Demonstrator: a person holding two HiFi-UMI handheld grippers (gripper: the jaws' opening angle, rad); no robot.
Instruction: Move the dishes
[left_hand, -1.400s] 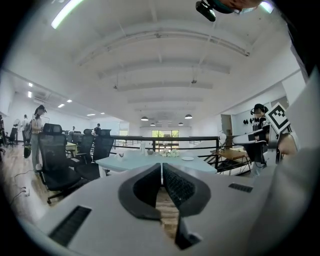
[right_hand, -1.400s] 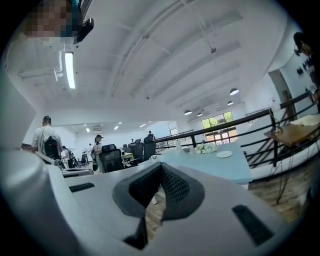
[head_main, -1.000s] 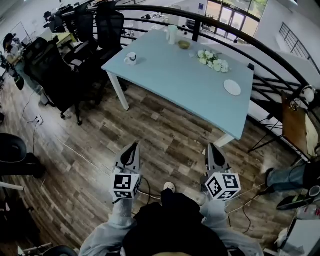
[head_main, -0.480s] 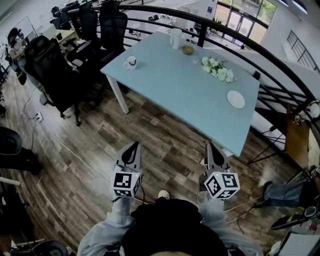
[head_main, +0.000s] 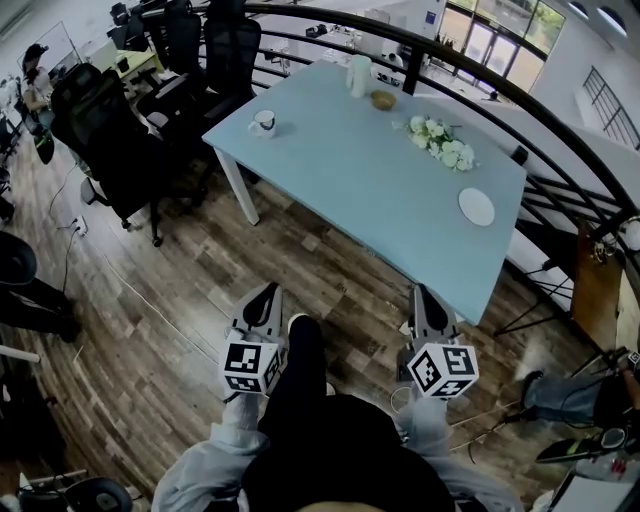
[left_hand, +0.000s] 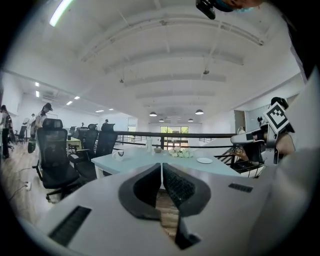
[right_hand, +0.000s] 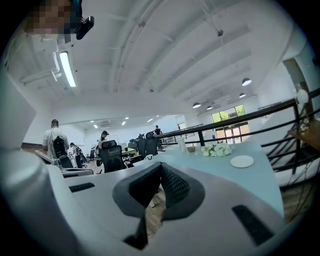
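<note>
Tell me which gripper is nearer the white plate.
Right. The right gripper hangs nearly in line with the white plate; the left gripper sits farther left.

1. The left gripper (head_main: 264, 296) and right gripper (head_main: 425, 296) are pale grey with dark grey jaw pads. Each carries a white cube printed with black square markers.
2. Ahead of both grippers, the table (head_main: 380, 190) is pale blue with white legs.
3. Ahead of the right gripper, the plate (head_main: 477, 207) is plain white. The flowers (head_main: 440, 142) are white with green leaves.
4. Ahead of the left gripper, the mug (head_main: 264, 123) is white.
5. The floor (head_main: 170, 290) under the grippers is streaked brown wood planking.
6. The chairs (head_main: 110, 140) left of the left gripper are black.
7. The railing (right_hand: 260, 114) is black.
</note>
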